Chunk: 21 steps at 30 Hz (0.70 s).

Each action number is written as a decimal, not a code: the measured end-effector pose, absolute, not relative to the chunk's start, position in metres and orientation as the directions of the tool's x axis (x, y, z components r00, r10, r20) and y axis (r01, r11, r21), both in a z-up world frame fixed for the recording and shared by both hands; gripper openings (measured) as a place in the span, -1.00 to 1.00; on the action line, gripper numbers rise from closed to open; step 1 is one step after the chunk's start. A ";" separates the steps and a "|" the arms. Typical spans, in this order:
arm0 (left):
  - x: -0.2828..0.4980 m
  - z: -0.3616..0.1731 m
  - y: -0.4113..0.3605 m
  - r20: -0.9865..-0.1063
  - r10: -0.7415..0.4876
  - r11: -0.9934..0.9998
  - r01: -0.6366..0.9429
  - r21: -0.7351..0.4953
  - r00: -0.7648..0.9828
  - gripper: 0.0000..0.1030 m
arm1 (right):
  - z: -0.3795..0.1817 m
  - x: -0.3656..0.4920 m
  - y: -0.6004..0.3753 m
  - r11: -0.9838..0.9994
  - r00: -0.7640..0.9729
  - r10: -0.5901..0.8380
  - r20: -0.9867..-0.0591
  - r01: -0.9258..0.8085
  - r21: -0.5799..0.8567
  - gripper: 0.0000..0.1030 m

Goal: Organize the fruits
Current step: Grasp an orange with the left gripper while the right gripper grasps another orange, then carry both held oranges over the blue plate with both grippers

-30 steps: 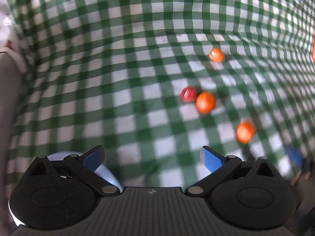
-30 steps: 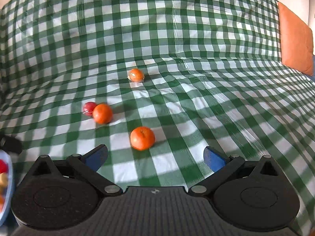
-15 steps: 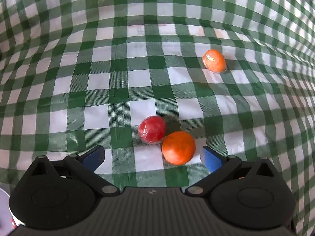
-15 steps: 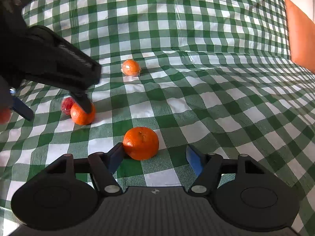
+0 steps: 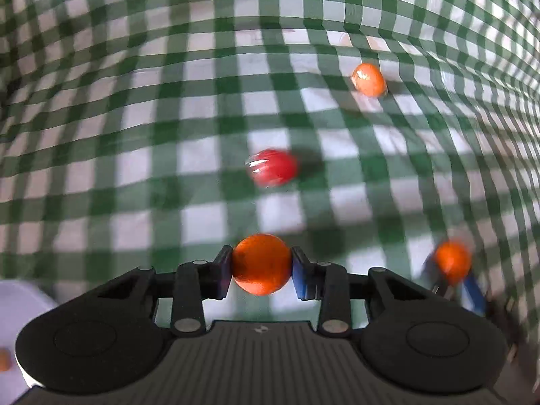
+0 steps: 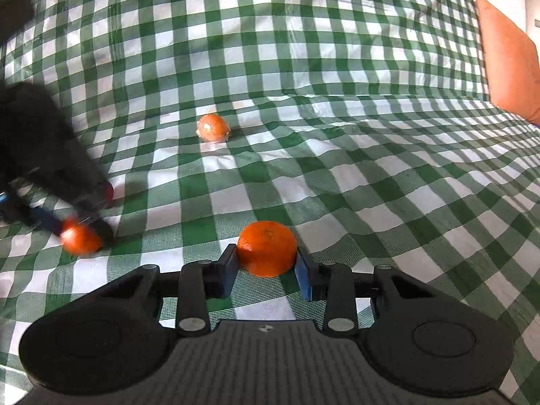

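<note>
My left gripper [image 5: 261, 268] is shut on an orange [image 5: 261, 263] and holds it just above the green checked cloth. My right gripper [image 6: 266, 266] is shut on another orange [image 6: 267, 248]; it also shows blurred in the left wrist view [image 5: 452, 261]. A red wrapped fruit [image 5: 271, 167] lies on the cloth ahead of the left gripper, and a wrapped orange fruit [image 5: 368, 79] lies farther off to the right, seen too in the right wrist view [image 6: 213, 127]. The left gripper with its orange [image 6: 81, 238] shows at the left of the right wrist view.
A white plate rim [image 5: 20, 300] shows at the lower left of the left wrist view, with a small orange piece [image 5: 4, 359] by it. An orange cushion [image 6: 506, 57] stands at the far right. The checked cloth [image 6: 371, 135] is wrinkled.
Both grippers have shut, each on an orange. The left gripper has lifted its orange away from the red fruit. The right gripper's orange now sits between its fingers.
</note>
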<state>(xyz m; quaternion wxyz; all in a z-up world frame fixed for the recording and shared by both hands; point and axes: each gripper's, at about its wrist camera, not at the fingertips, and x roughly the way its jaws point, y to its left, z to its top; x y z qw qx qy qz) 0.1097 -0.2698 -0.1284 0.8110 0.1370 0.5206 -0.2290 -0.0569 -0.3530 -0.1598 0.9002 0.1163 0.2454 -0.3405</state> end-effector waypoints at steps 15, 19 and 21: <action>0.023 -0.040 -0.110 -0.875 -0.229 0.878 0.479 0.003 0.426 -0.22 | -0.088 -0.116 -0.290 0.776 0.694 -0.585 -0.419 0.629 -0.041 -0.27; -0.003 -0.012 -0.061 -0.875 -0.193 0.890 0.455 0.034 0.443 -0.22 | -0.057 -0.140 -0.252 0.828 0.750 -0.526 -0.403 0.559 -0.040 -0.27; -0.013 -0.002 -0.039 -0.874 -0.189 0.898 0.439 0.031 0.449 -0.22 | -0.044 -0.150 -0.233 0.851 0.774 -0.490 -0.402 0.524 -0.027 -0.27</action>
